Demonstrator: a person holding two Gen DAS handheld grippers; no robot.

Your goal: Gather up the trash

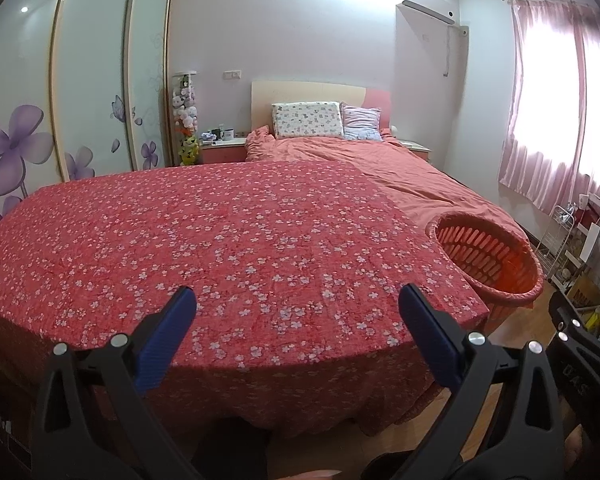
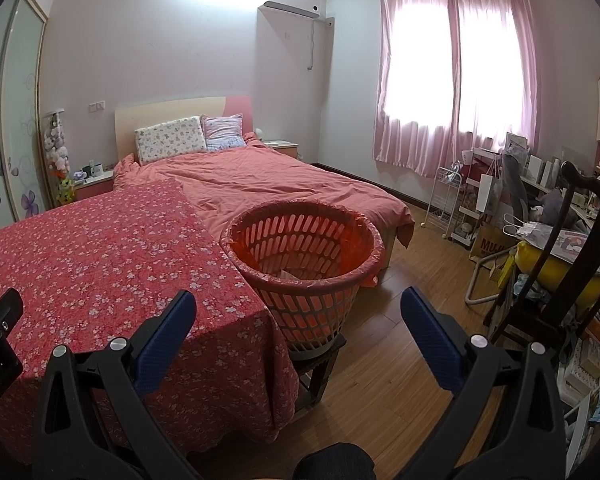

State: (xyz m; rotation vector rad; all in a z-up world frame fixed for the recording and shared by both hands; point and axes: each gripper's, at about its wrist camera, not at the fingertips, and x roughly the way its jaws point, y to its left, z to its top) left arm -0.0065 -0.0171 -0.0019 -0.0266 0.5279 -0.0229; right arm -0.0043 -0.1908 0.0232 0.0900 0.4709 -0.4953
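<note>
Fingers on both grippers are spread wide and grasp nothing. Through the left wrist camera I see my left gripper hovering above the near edge of the floral cloth, which fills the space between and beyond its blue pads; I can make out no loose trash on that cloth. The basket, lined with a red bag, sits past the right finger, off to the right at the cloth's corner, and part of my right gripper shows low at the right edge. From the right wrist camera, my right gripper faces the basket almost head-on: it stands just beyond the gap between the fingers, raised on a dark stool and touching the cloth's edge. Something pale lies in the bottom of the basket; I cannot tell what. Wooden floor lies beyond the right finger.
</note>
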